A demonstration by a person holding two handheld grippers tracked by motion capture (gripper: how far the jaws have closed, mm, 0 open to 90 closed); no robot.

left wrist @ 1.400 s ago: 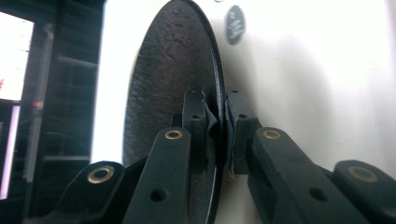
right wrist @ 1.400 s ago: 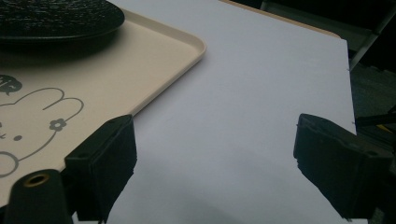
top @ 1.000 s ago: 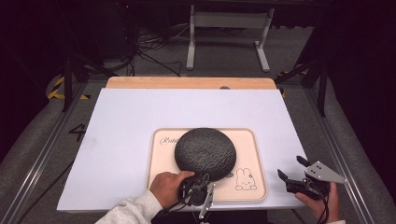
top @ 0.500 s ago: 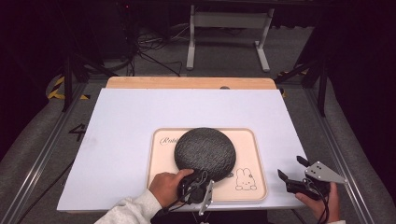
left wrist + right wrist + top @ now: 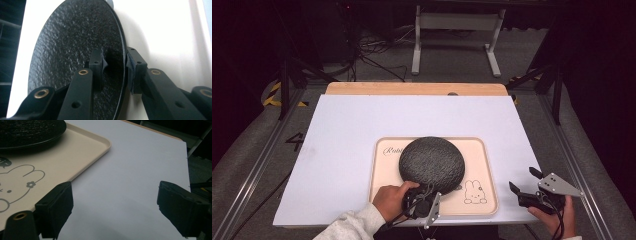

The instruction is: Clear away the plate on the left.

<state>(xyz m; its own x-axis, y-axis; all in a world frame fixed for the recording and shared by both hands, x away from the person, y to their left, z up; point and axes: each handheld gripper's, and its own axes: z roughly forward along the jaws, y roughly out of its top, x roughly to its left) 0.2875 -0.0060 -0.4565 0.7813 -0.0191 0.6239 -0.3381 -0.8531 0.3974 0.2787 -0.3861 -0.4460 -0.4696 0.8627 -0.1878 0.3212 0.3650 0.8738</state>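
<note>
Cream tray (image 5: 382,172) with raised rim sits on white counter (image 5: 342,130), near the person's edge; in it a round black textured plate (image 5: 432,161), domed side up, looks upside down, covering the tray's middle. Tray print: bunny drawing (image 5: 474,192) at near right corner, script lettering (image 5: 391,150) at far left, partly covered by the plate. Left claw (image 5: 426,197) is at the plate's near rim, jaws narrowly parted with the rim between them; left gripper view shows one pad (image 5: 97,65) against the textured face, the other pad (image 5: 133,72) on the far side of the edge, so it grips the plate (image 5: 75,50). Whether the rim is lifted off the tray can't be told. Left hand (image 5: 389,200) hides most of that claw from above; grey sleeve (image 5: 349,226) cut off at bottom. Right claw (image 5: 525,186) hovers off the counter's near right corner, jaws wide apart, holding nothing; right gripper view has tray corner (image 5: 100,143) and plate edge (image 5: 30,130) at left, cut off. Versus the earlier frames: the left claw has crept slightly closer onto the rim, plate, tray and right claw unchanged.
</note>
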